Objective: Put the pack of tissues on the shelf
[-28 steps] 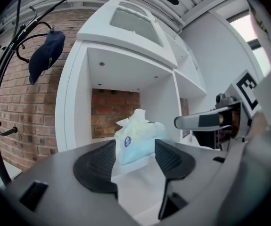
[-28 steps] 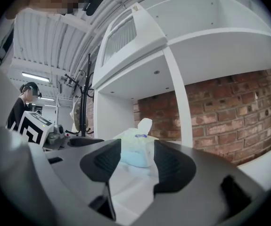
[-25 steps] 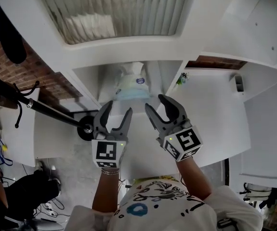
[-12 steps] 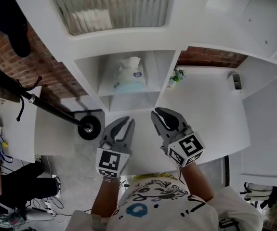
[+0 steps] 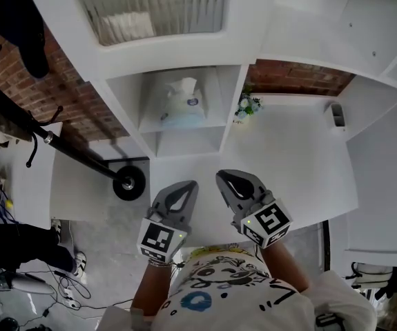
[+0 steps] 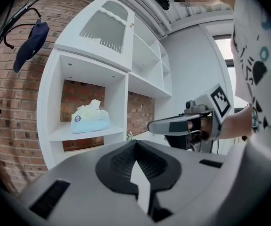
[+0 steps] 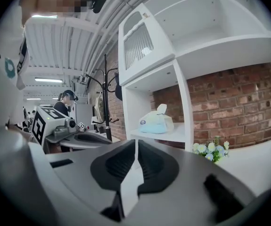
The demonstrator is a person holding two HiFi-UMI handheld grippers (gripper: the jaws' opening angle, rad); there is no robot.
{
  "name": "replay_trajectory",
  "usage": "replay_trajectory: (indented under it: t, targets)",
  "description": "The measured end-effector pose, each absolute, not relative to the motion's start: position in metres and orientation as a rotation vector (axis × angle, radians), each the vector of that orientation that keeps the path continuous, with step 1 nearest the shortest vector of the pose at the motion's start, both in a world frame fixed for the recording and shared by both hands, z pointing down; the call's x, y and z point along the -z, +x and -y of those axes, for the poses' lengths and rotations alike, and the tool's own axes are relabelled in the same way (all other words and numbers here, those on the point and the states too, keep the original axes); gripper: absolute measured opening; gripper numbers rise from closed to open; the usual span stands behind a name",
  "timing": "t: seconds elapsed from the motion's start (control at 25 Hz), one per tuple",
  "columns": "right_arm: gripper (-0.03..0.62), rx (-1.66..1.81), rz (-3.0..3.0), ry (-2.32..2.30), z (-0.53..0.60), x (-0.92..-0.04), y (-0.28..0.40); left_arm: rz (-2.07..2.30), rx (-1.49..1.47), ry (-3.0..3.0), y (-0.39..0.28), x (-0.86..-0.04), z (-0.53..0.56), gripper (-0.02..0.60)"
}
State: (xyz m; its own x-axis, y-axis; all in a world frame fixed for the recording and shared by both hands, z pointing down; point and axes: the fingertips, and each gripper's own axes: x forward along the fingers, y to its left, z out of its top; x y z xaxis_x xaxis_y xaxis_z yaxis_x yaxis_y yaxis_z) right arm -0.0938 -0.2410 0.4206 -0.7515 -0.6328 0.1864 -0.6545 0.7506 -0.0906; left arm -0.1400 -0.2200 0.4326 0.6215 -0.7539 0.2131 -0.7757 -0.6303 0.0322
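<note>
Both grippers have pulled back from the shelf (image 5: 184,124) and closed up since 1 second ago, when you held them spread just below the tissues (image 5: 182,102).

From your head, the tissues stand upright in the upper opening of the shelf, well apart from both grippers. Your left gripper (image 5: 184,188) sits low and near centre, its 2 jaws pressed together with nothing in them. Your right gripper (image 5: 227,179) is just beside it, jaws closing, also empty. Flowers (image 5: 244,106) sit just right of the shelf.

In your left gripper view, the jaws meet at the tips with nothing between them. The tissues rest on the shelf ahead and to the left, and your right gripper reaches in from the right.

In your right gripper view, the jaws are closing down to a thin slit with nothing caught in it. The tissues lie on the shelf ahead, the flowers are at lower right, and your left gripper shows at the left.
</note>
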Motion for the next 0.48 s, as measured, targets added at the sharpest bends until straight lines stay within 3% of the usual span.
replay_trajectory:
  t: [0.48]
  targets:
    - [0.025, -0.191, 2.768, 0.939, 0.208, -0.437, -0.090, 1.145, -0.299, 2.767, -0.121, -0.451, 0.181, 0.014]
